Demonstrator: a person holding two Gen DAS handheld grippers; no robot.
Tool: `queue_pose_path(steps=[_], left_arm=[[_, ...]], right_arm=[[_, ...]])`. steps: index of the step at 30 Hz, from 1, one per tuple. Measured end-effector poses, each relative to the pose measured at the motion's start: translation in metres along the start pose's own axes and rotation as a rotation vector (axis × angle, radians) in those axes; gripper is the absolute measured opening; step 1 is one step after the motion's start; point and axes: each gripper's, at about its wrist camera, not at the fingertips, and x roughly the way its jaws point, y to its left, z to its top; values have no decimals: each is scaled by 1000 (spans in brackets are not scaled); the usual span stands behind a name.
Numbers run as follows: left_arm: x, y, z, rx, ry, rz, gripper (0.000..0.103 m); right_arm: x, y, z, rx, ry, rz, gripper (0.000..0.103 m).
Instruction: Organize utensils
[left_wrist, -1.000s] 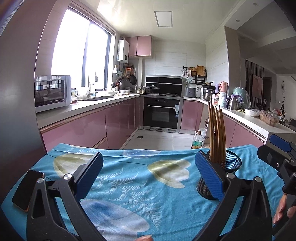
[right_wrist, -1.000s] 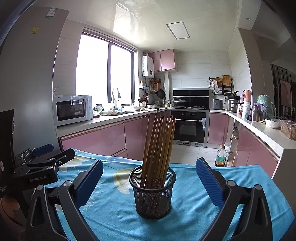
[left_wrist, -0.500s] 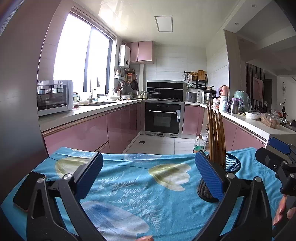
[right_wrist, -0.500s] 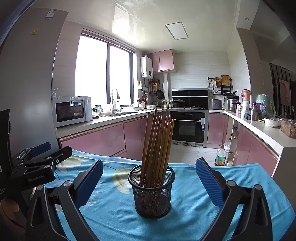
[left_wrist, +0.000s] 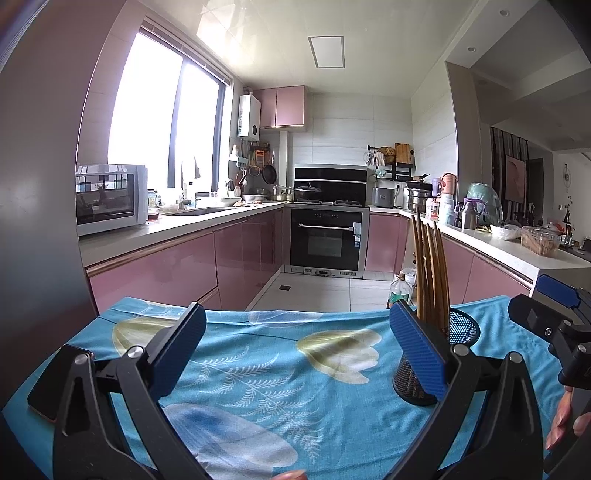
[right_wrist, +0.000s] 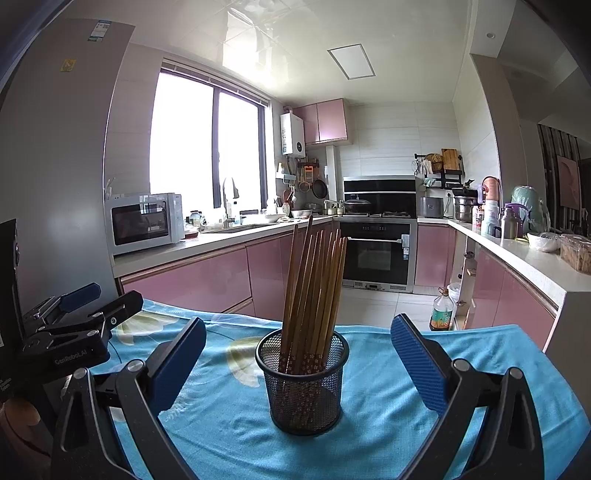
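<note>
A: On the bench's blue cloth, your mesh cup already holds every chopstick visible; nothing loose in view. Looks near done.

B: And your tongs?

A: Left tongs wide, empty. Right tongs wide, empty, the cup ahead between their pads.

B: Orientation?

A: Long axes near upright, tips down, leaning slightly right.

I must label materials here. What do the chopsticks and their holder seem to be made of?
Chopsticks: probably wood or bamboo, smooth brown shafts with a small flower pattern at the lower ends. Holder: likely black metal mesh, since you see through its fine grid.
</note>
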Motion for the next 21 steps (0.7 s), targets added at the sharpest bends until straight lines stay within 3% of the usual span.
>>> queue_pose_path(steps=[21], left_arm=[[-2,0,2,0,-4,-2,98]], right_arm=[[-1,-2,1,6,-4,4,97]])
